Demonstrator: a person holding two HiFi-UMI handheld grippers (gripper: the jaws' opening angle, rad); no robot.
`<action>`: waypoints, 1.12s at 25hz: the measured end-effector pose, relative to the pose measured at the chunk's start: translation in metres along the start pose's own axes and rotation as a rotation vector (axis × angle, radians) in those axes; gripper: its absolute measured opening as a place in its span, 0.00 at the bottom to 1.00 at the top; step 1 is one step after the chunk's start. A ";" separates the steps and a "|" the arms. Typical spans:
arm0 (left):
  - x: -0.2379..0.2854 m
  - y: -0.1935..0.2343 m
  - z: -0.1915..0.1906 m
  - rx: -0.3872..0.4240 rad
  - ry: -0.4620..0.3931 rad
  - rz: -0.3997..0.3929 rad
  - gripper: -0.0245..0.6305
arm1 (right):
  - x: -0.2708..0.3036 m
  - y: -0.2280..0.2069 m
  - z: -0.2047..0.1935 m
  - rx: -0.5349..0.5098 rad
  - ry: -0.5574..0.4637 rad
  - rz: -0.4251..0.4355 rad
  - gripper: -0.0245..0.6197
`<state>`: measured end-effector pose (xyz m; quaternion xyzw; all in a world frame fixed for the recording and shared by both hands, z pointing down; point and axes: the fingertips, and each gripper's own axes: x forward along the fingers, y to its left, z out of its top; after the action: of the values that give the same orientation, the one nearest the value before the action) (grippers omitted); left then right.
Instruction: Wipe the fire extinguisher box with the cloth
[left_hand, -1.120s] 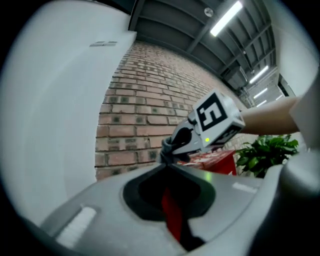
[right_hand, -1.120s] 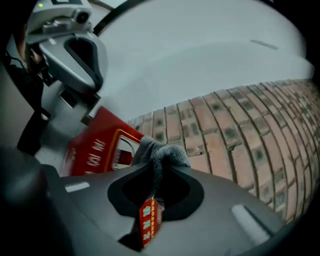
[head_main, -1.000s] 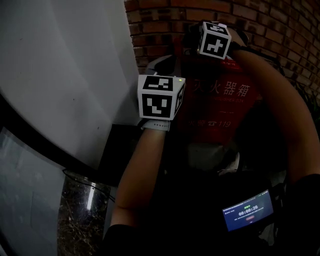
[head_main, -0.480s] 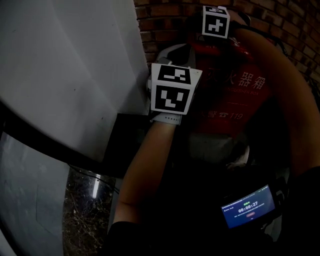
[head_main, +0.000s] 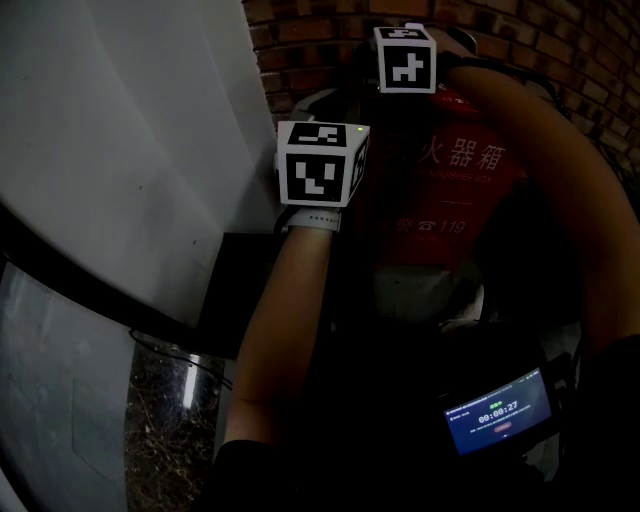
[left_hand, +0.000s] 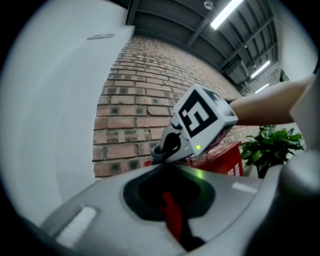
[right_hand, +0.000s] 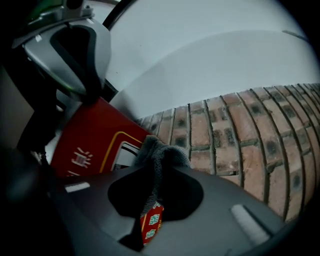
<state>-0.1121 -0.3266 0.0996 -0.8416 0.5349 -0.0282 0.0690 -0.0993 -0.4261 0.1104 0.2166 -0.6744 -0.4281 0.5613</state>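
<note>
The red fire extinguisher box (head_main: 440, 200) with white characters stands against a brick wall (head_main: 540, 40). My right gripper (head_main: 405, 58) is at the box's top edge, shut on a grey cloth (right_hand: 162, 152). The cloth bunches out of the right gripper (right_hand: 155, 170) over the box's red face (right_hand: 90, 145), and a small red tag (right_hand: 151, 221) hangs from it. My left gripper (head_main: 318, 178) hovers at the box's left side, close to the white wall. In the left gripper view the left gripper (left_hand: 167, 185) has its jaws together with no cloth in them, and the right gripper's marker cube (left_hand: 200, 120) is just ahead.
A white wall (head_main: 130, 150) rises close on the left. A dark ledge (head_main: 235, 290) and a glass panel (head_main: 60, 400) lie below it. A green plant (left_hand: 272, 147) stands to the right of the box. A lit timer screen (head_main: 497, 420) sits at the lower right.
The right gripper with the cloth has shifted up and to the left along the box's top. The left gripper has stayed at about the same place beside the box.
</note>
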 end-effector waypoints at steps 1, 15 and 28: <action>-0.001 0.001 -0.001 -0.006 0.005 0.006 0.04 | -0.005 0.005 0.004 -0.003 -0.010 0.007 0.08; -0.002 -0.003 -0.001 0.035 0.052 0.070 0.04 | -0.092 0.066 0.031 -0.022 -0.126 0.094 0.08; -0.003 -0.004 -0.001 0.032 0.045 0.030 0.04 | -0.033 -0.017 -0.070 0.017 0.091 -0.106 0.08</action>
<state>-0.1095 -0.3226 0.1013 -0.8315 0.5483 -0.0549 0.0708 -0.0280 -0.4333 0.0775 0.2761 -0.6394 -0.4413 0.5659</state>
